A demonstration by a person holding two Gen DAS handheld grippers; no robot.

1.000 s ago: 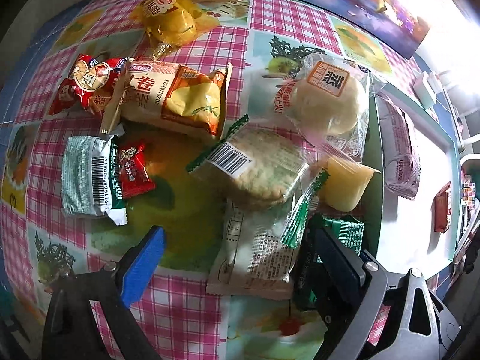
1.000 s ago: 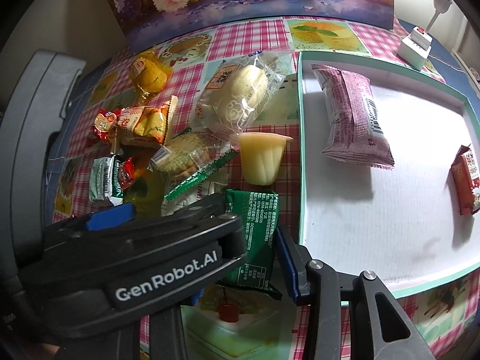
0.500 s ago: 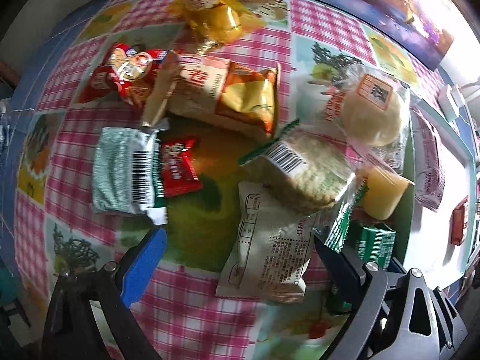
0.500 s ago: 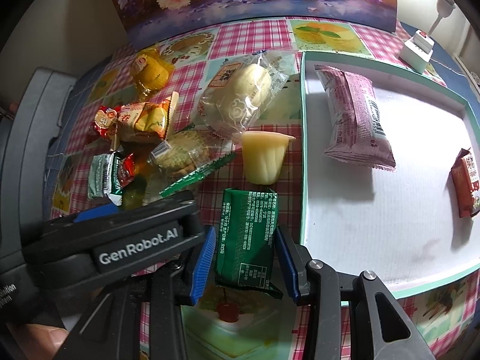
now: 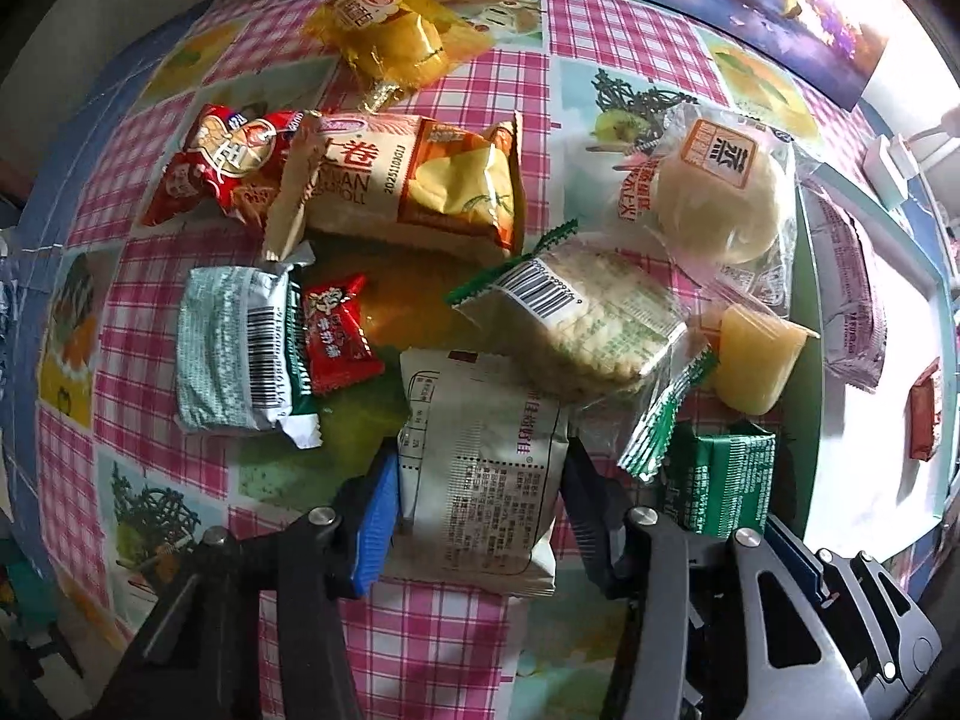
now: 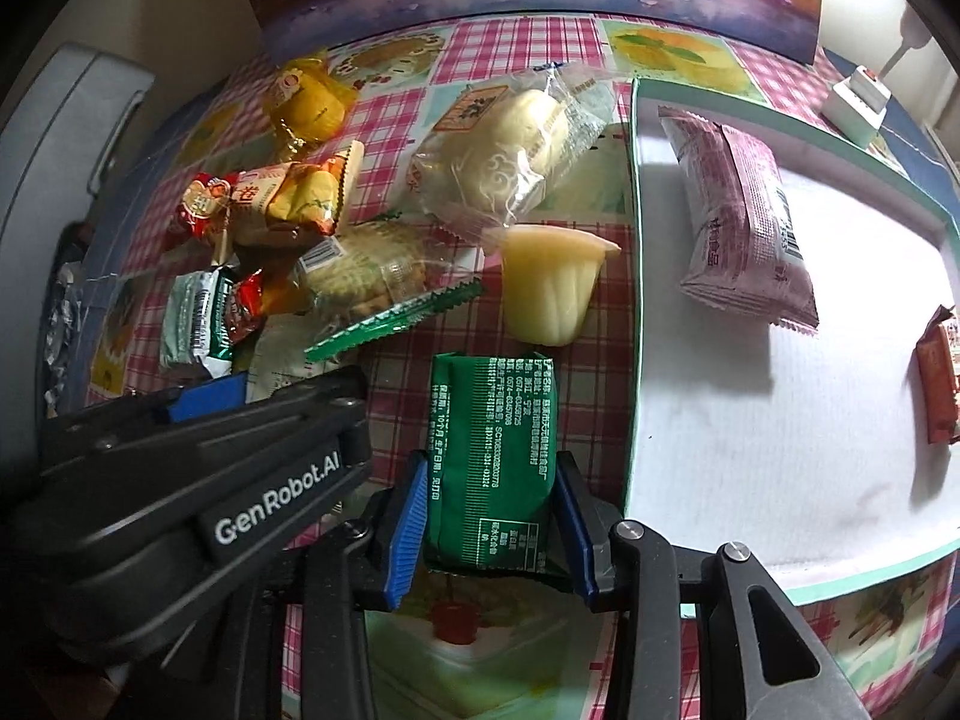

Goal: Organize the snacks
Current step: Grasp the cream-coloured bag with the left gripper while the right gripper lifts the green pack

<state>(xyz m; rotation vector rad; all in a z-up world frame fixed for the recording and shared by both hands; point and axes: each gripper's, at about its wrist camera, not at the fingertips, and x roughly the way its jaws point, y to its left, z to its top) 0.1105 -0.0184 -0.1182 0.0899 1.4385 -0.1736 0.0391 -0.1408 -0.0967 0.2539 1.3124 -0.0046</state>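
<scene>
Checked cloth covers the surface [image 5: 516,18], where the left gripper [image 5: 477,516], its jaws just closed in from wide, pinches the white packet [image 5: 480,480] while the right gripper [image 6: 489,516] clamps the green packet [image 6: 489,456] near the tray's [image 6: 633,300] edge, both seemingly ready to lift.

Snacks relative to the white tray [image 6: 750,480]: a pink pack [image 6: 744,210] and an orange-red pack [image 6: 939,384] lie flat inside it, the latter at its right edge. Just left of its rim stand an upturned yellow jelly cup [image 6: 549,282] and a flat green pack [image 6: 489,462], print up; a clear-wrapped bun [image 6: 510,150] lies just behind the cup. Farther left lie a cracker pack [image 5: 576,318], a white pack [image 5: 480,480] partly beneath it, a roll pack [image 5: 408,186], a yellow cake [image 5: 390,36], a red pack [image 5: 228,156], a silver-green pack [image 5: 234,348] and a small red candy [image 5: 336,336].
</scene>
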